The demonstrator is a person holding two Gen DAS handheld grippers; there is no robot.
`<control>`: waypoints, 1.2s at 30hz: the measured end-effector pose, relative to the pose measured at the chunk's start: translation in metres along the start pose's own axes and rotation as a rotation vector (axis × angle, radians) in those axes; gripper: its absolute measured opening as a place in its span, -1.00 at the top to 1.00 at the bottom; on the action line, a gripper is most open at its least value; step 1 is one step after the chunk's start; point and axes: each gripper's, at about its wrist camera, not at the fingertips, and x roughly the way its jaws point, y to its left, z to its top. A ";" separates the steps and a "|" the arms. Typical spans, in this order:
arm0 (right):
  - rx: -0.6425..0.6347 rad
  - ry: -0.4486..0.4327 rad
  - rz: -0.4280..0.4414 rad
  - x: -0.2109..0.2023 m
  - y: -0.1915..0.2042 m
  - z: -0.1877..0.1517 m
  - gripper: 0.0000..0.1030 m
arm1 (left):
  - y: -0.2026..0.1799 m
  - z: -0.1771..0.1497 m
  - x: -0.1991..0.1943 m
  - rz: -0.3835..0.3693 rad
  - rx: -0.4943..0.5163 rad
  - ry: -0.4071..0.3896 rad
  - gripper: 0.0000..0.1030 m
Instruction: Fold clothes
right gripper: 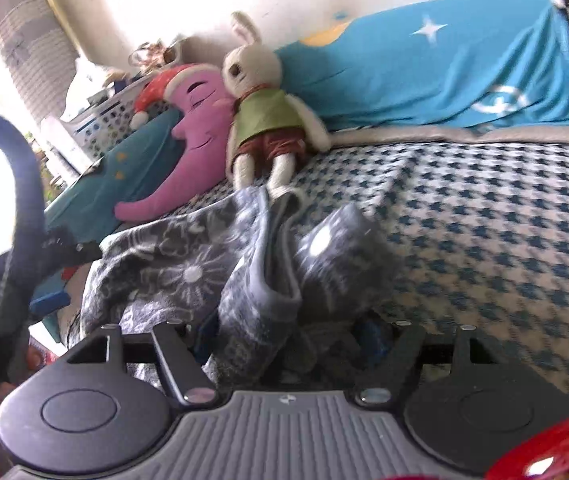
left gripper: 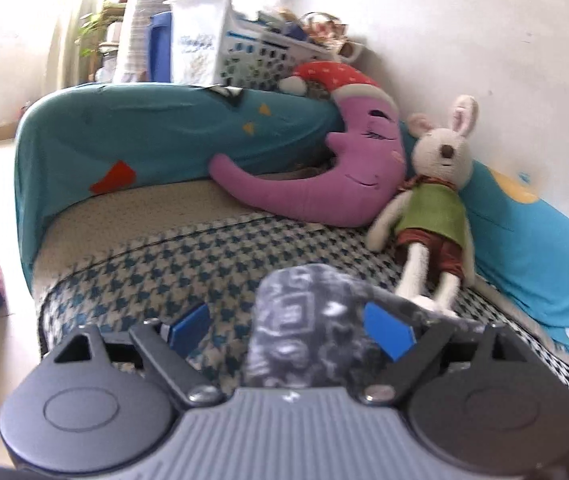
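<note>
Between both tongs' spread blue pads [left gripper: 388, 330] — grey patterned garment [right gripper: 204, 272], ungripped.

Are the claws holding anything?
The left claw is open around a fold of the grey patterned cloth, not pinching it. The right claw is buried in bunched cloth; cannot tell.
</note>
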 end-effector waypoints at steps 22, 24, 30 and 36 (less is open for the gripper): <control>-0.222 -0.050 -0.056 -0.010 0.037 -0.030 0.05 | 0.019 -0.004 0.038 0.146 -0.025 0.031 -0.83; -0.181 -0.027 -0.053 -0.003 0.027 -0.032 0.05 | 0.018 -0.005 0.043 0.155 -0.010 0.034 -0.83; -0.179 -0.014 -0.067 0.010 0.024 -0.035 0.05 | 0.015 -0.005 0.055 0.168 -0.004 0.058 -0.83; -0.166 -0.001 -0.071 0.007 0.024 -0.033 0.04 | 0.016 -0.007 0.061 0.178 -0.010 0.072 -0.85</control>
